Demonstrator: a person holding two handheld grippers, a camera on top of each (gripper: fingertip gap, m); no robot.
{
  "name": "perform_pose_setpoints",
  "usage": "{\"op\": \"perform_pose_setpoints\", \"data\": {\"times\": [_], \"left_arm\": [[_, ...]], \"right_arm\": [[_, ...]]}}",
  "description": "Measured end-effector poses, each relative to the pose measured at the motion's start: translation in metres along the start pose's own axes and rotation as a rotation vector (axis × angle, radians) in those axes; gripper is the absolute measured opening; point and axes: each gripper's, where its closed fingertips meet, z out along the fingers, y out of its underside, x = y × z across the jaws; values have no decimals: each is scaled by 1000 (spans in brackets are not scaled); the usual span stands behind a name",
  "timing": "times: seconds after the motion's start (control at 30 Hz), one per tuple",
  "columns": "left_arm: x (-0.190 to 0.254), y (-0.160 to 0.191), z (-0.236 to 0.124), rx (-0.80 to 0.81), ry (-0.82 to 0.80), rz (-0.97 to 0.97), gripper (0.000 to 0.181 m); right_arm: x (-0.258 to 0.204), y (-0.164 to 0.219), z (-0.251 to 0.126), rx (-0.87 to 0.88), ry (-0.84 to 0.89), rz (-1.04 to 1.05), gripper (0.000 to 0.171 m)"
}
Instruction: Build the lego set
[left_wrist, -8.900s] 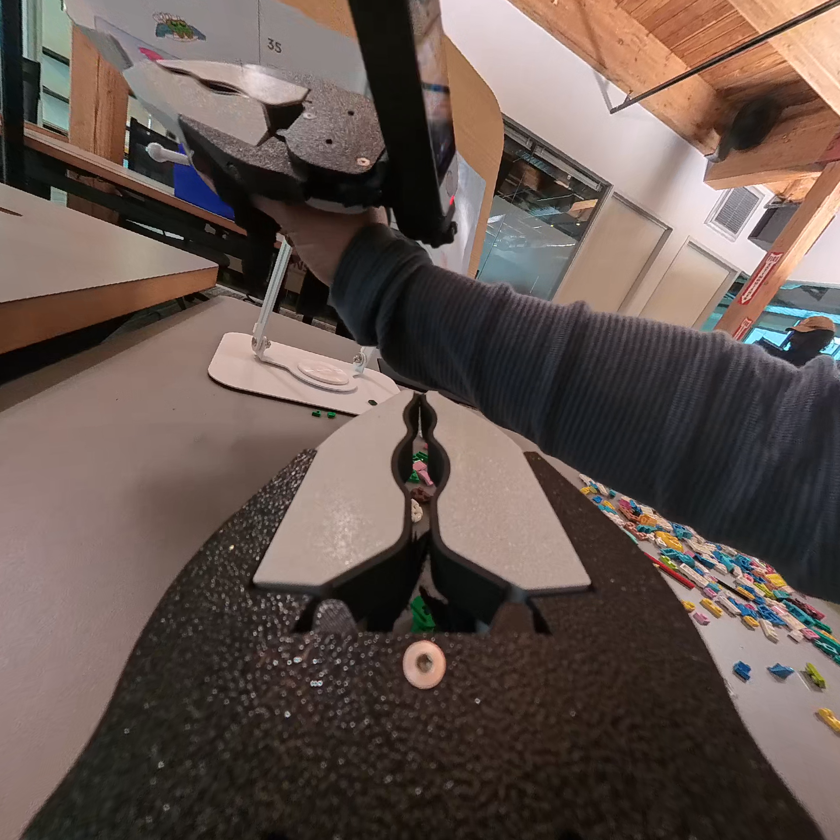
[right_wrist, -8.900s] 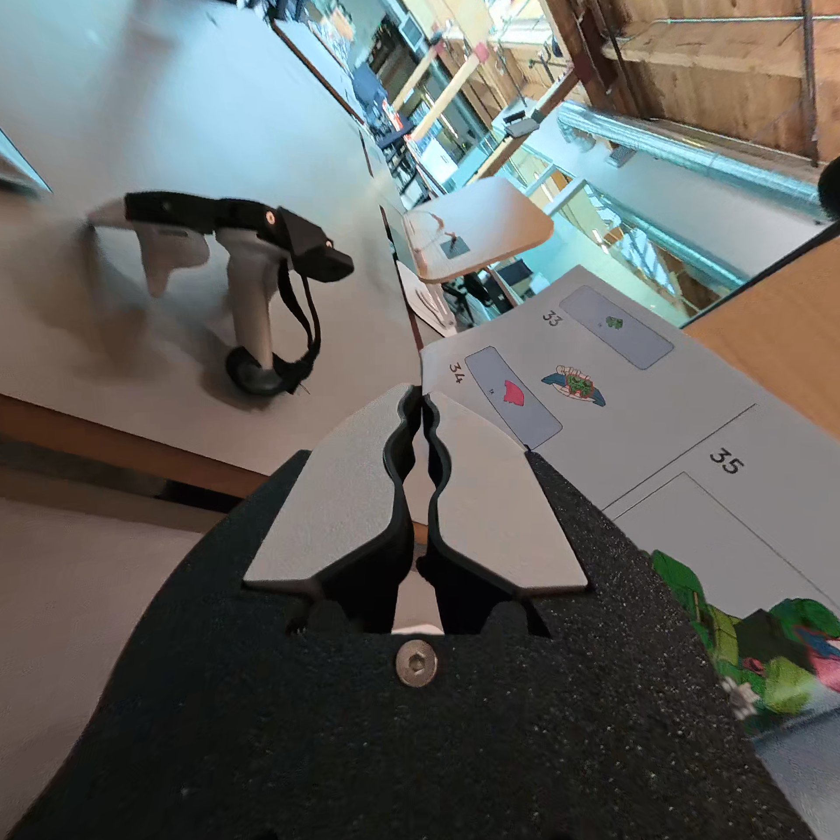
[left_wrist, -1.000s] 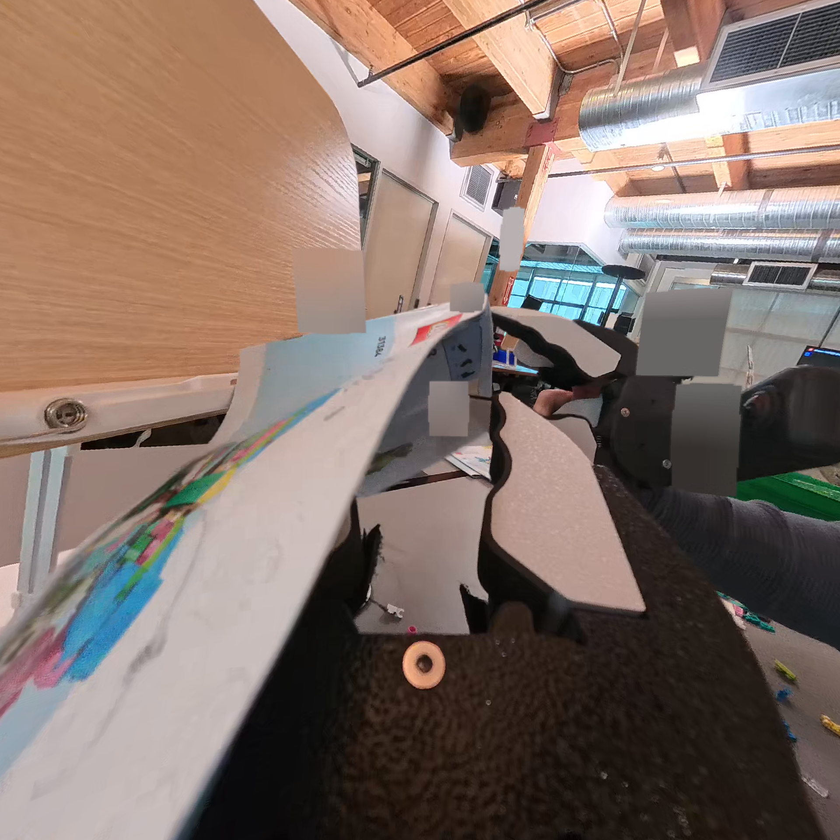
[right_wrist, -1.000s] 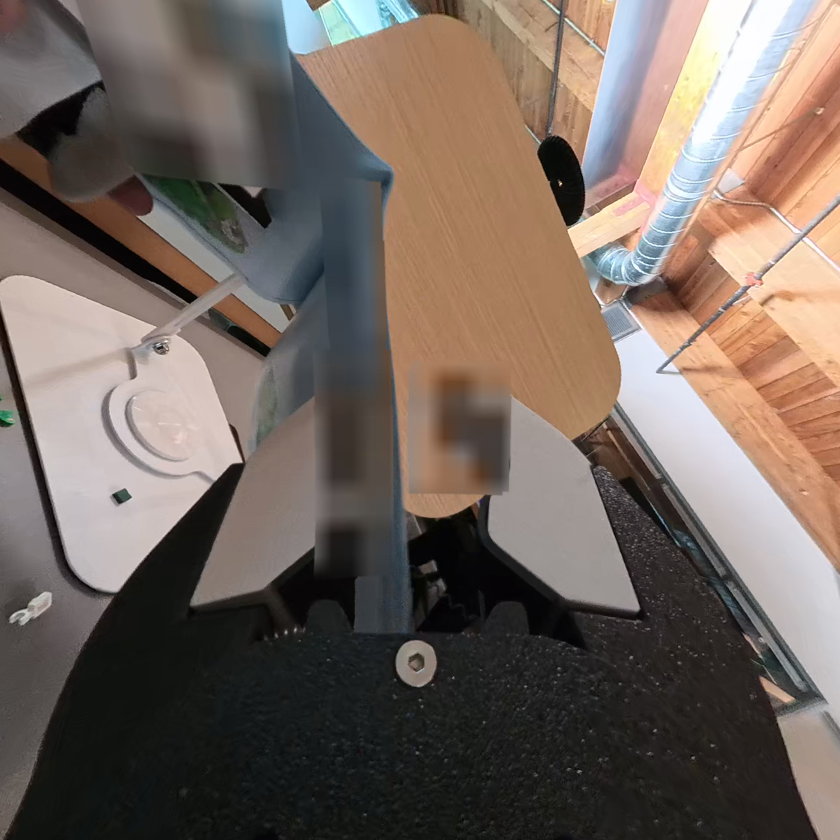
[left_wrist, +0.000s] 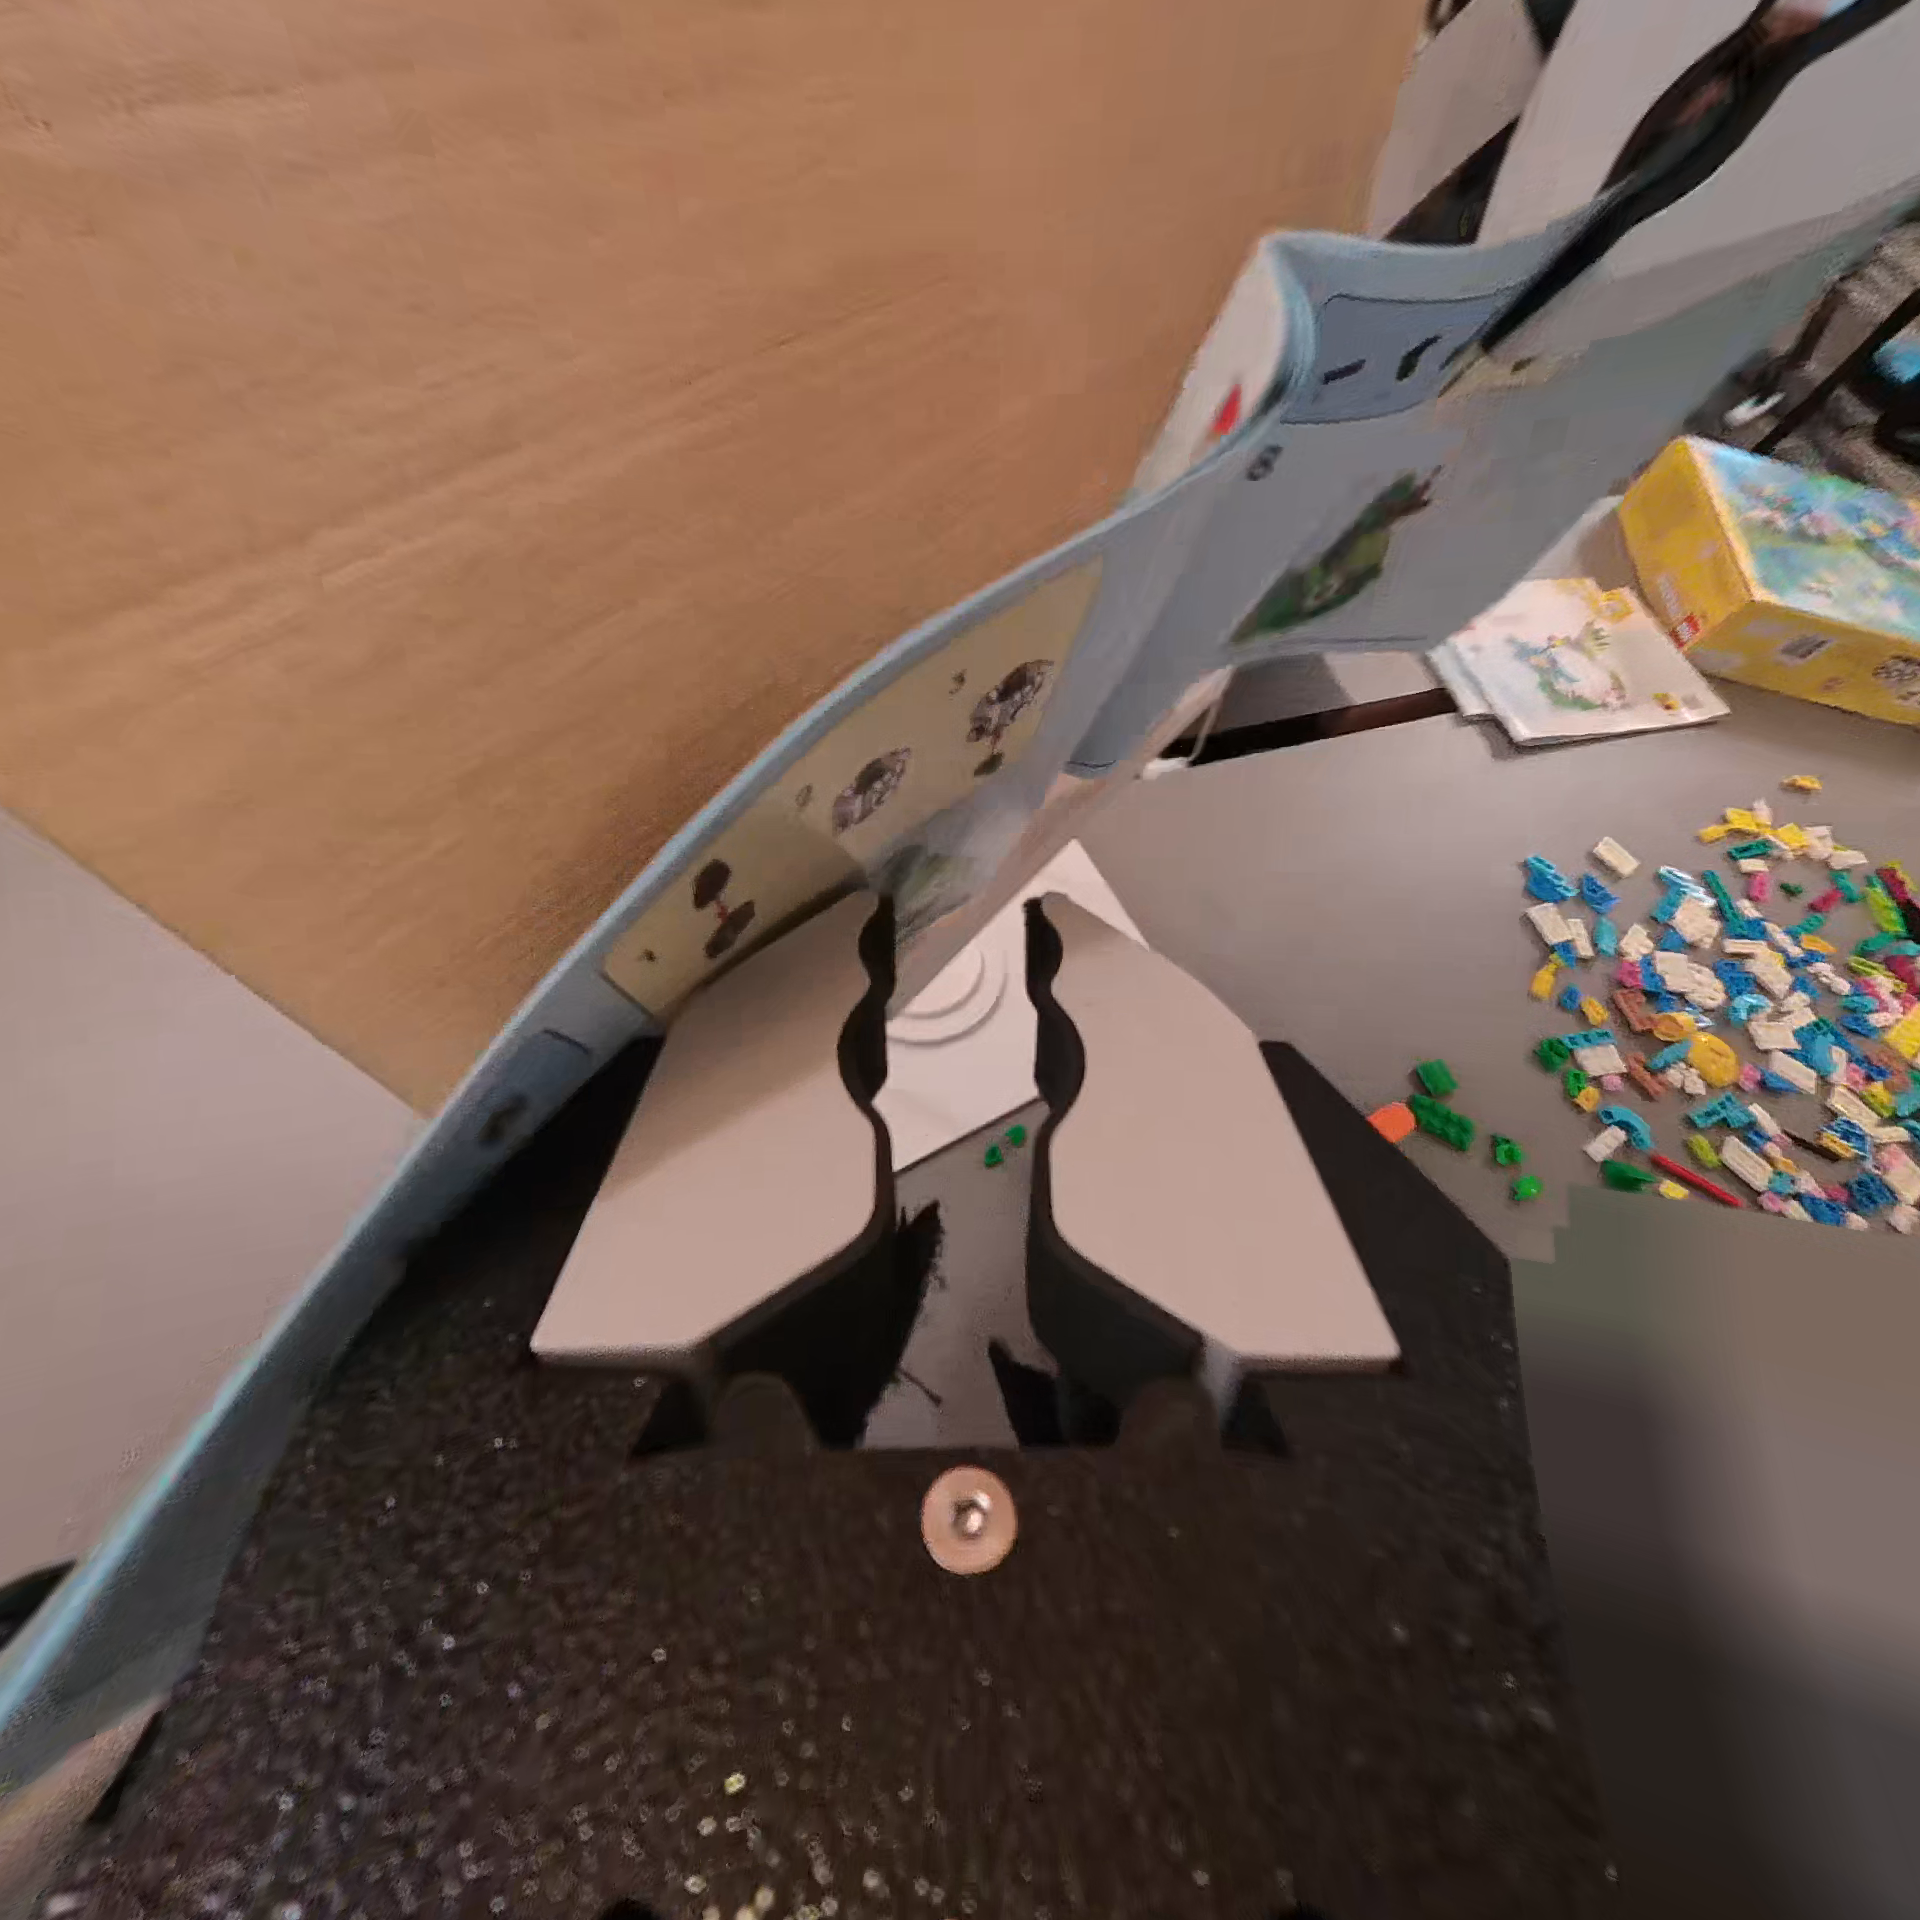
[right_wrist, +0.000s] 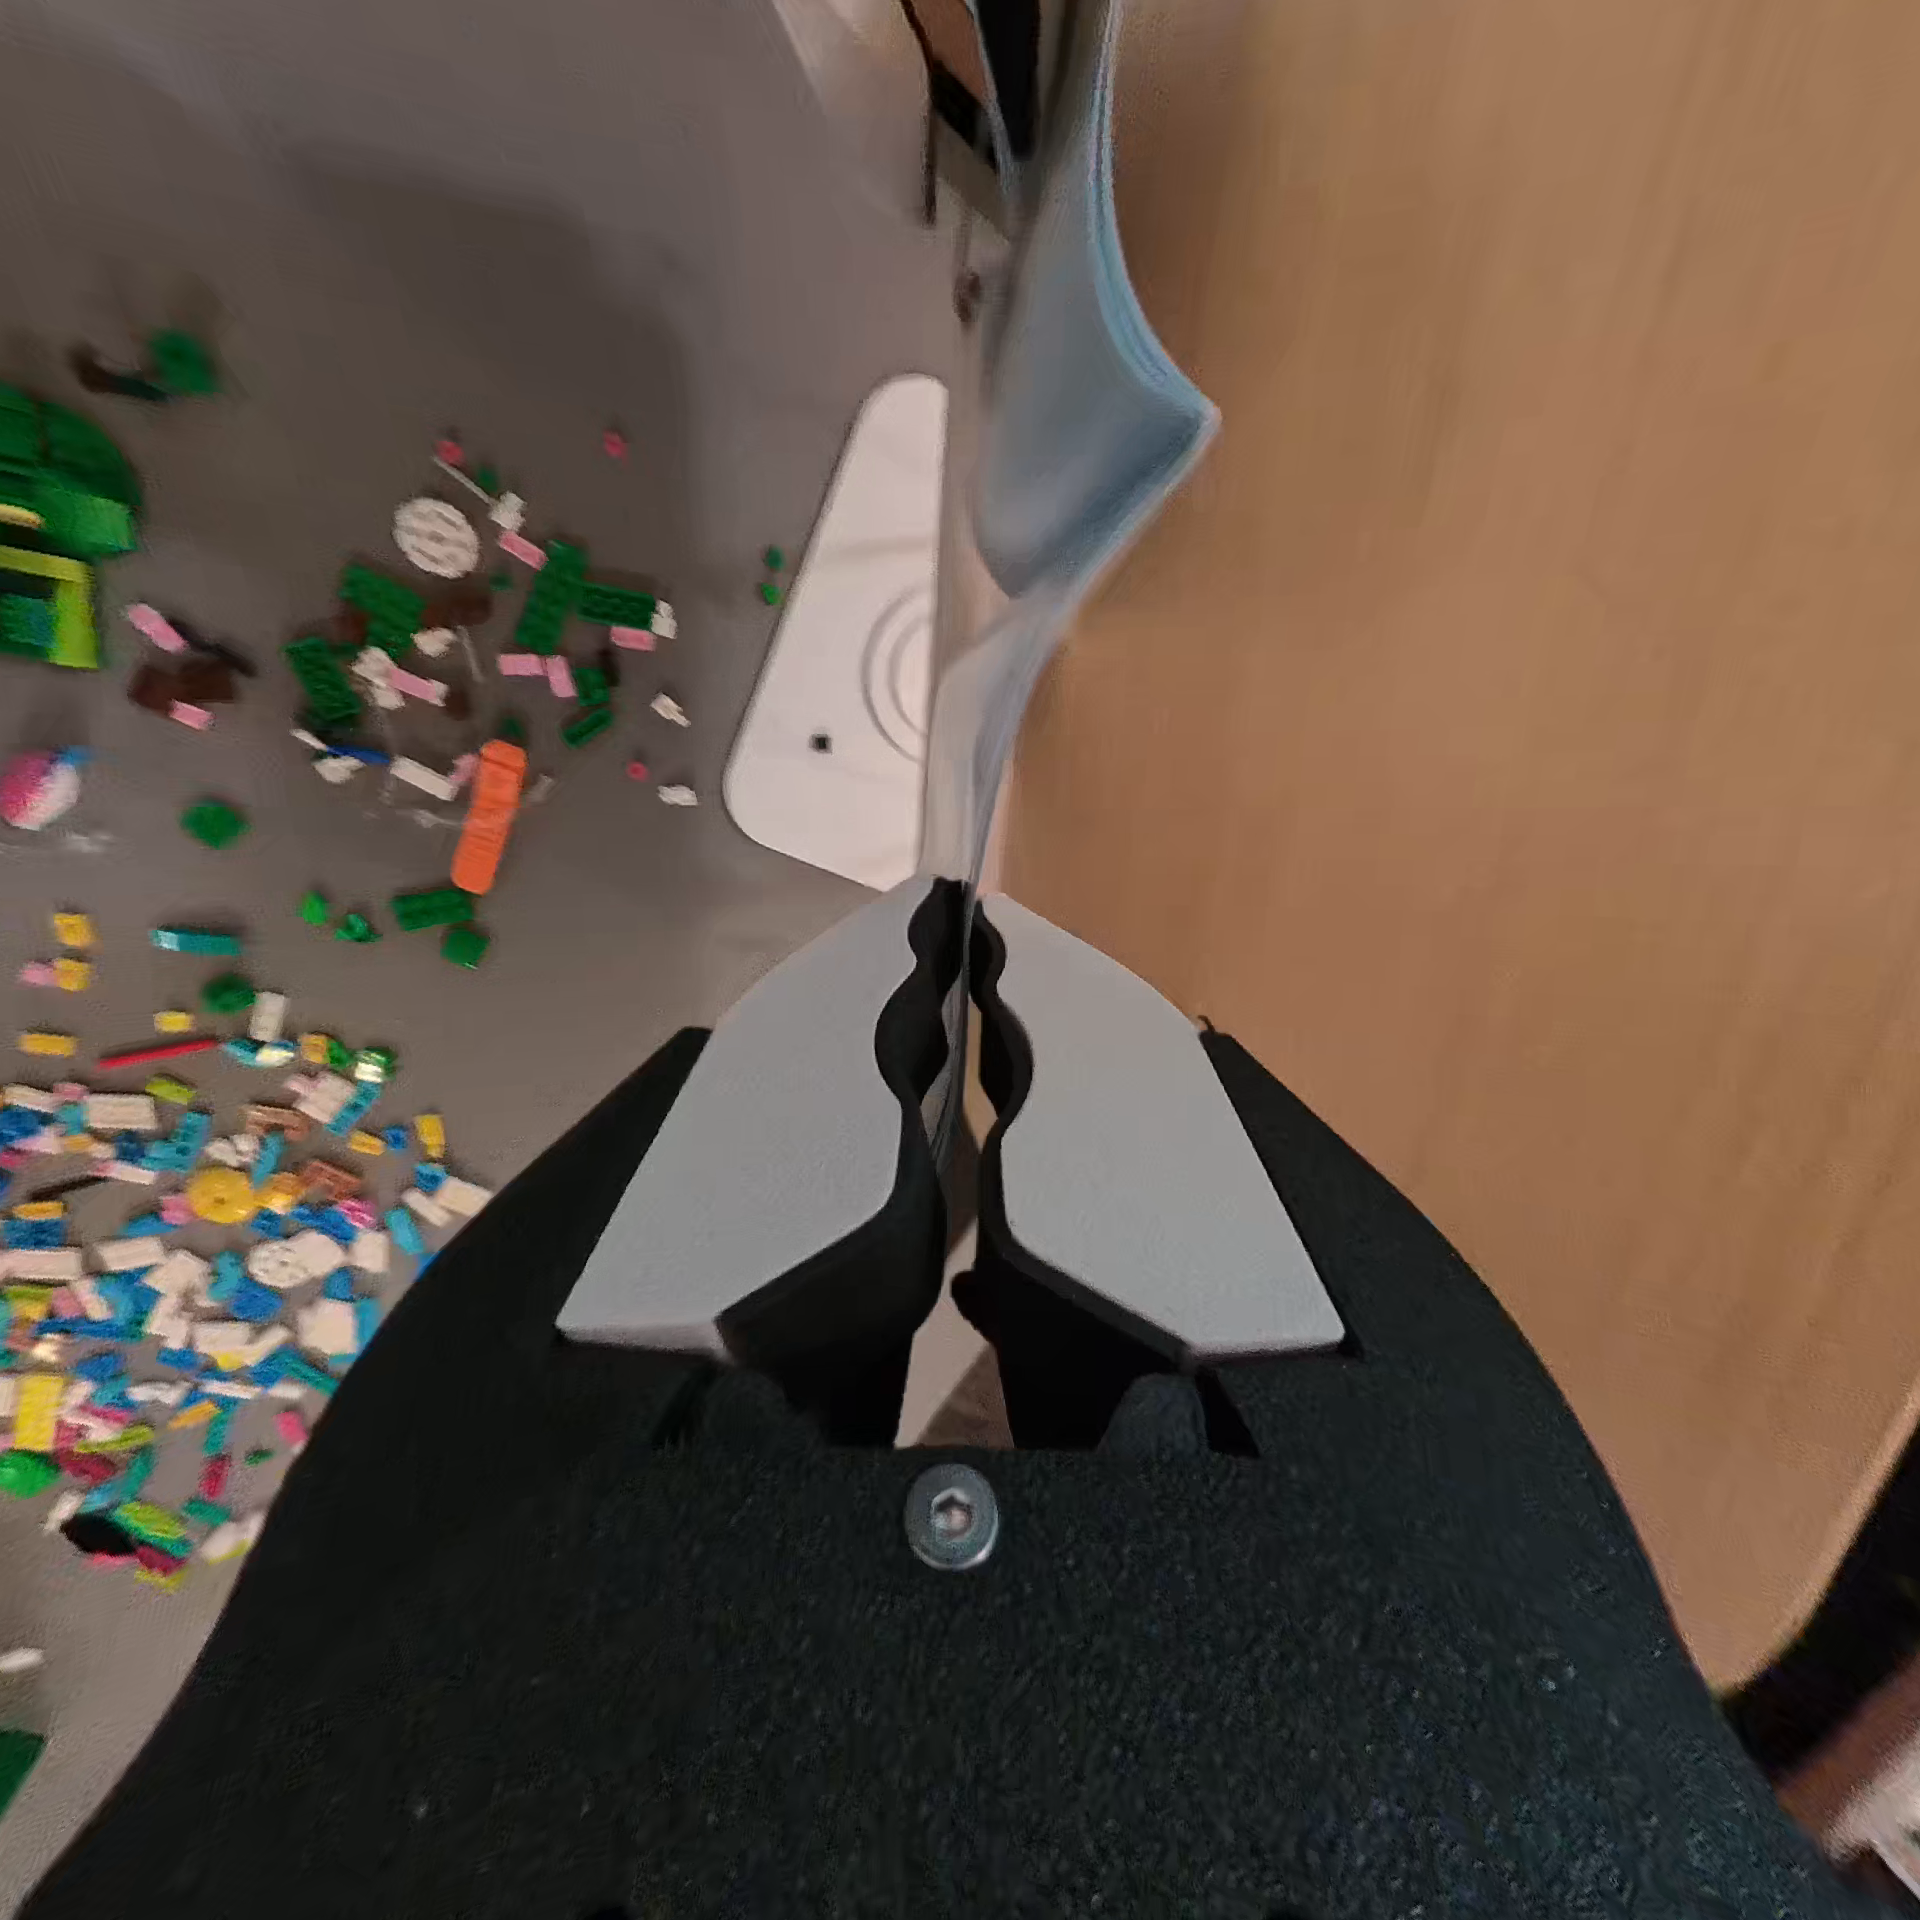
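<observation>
Since a second ago both views have swung down toward the wooden stand board (left_wrist: 520, 416). Your instruction booklet (left_wrist: 1039, 727) drapes across it; your right gripper (right_wrist: 961, 914) pinches a page edge-on, your left gripper (left_wrist: 956, 935) gapes empty just beneath, loose bricks (left_wrist: 1714, 1018) beyond.

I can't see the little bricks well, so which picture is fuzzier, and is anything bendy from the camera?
Right wrist view: the scattered colourful lego bricks and orange ridged piece are smeared by motion blur. Left wrist view: the brick pile is sharper, but the pale blue instruction booklet is smeared. Both views curve towards the edges, a wide-angle effect.
</observation>
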Motion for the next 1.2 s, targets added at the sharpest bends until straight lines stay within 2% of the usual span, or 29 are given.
{"op": "perform_pose_setpoints", "data": {"times": [0.03,0.17,0.3,0.47,0.53,0.67,0.77,0.9,1.0,1.07,1.13,1.2], "left_arm": [[-5,-1,2,-26,-20,-1,22],[-18,-4,13,-94,-89,-20,12],[-30,-6,18,-86,-210,11,3],[-35,-2,23,3,-312,52,14],[-28,-2,25,65,-320,74,18],[0,-1,29,228,-321,189,35],[31,6,36,347,-322,339,46],[61,17,43,442,-422,610,51],[81,22,55,425,-544,868,50],[90,14,57,443,-724,1025,72],[100,12,64,412,-861,1202,82],[109,22,79,358,-859,1300,81]], "right_arm": [[9,5,1,-33,26,-6,1],[39,26,7,-176,184,-29,15],[64,43,-1,-285,478,-85,25],[64,70,-15,-281,799,-28,32],[56,83,-20,-201,900,68,33],[19,97,-21,120,1009,331,33],[-15,102,-10,357,1016,487,35],[-55,107,2,505,1006,599,39],[-85,108,-3,604,979,699,41],[-109,107,-13,698,945,770,42],[-136,108,-27,777,931,822,42],[-164,111,-40,815,941,832,40]]}}
